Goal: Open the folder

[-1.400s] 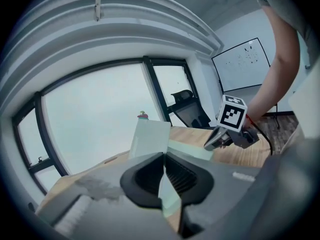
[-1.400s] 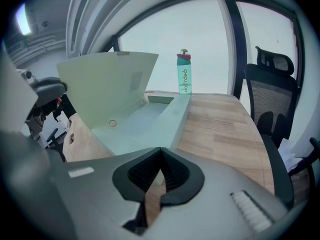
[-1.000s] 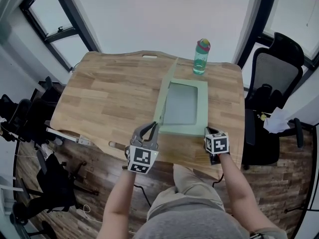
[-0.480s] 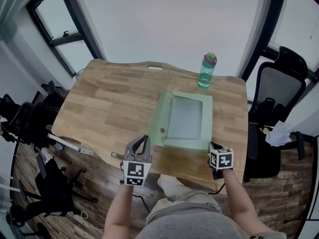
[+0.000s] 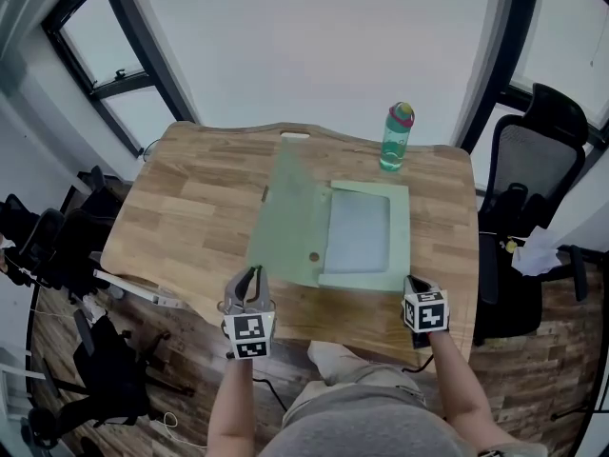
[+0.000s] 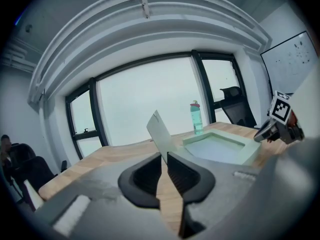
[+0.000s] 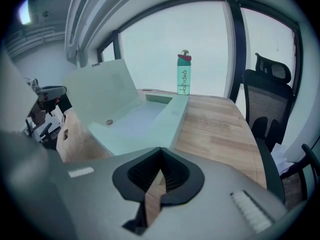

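Green folder (image 5: 366, 234) sits mid-tabletop (image 5: 190, 198), its cover (image 5: 285, 219) half-raised and leaning left. The left hand-held gripper (image 5: 249, 276) has just been opening: jaws a slit apart, nothing between. The right hand-held gripper (image 5: 411, 284) is pinched together, empty, beside the near corner. Smart play: hold clear while the cover drops flat.

Your own torso (image 5: 366, 427) covers the near edge of the table (image 5: 190, 198) between your arms. In the head view your right gripper (image 5: 417, 298) shows mostly its marker cube (image 5: 426, 312), and its jaws are out of sight there. The folder (image 5: 366, 236) has its raised cover (image 5: 285, 222) a little blurred, hiding the wood beneath it. The print on the bottle (image 7: 183, 75) is too small to read. At the far left of the left gripper view, a person (image 6: 7, 154) is half lost in the dark rim. Marks on the whiteboard (image 6: 290, 59) cannot be made out.
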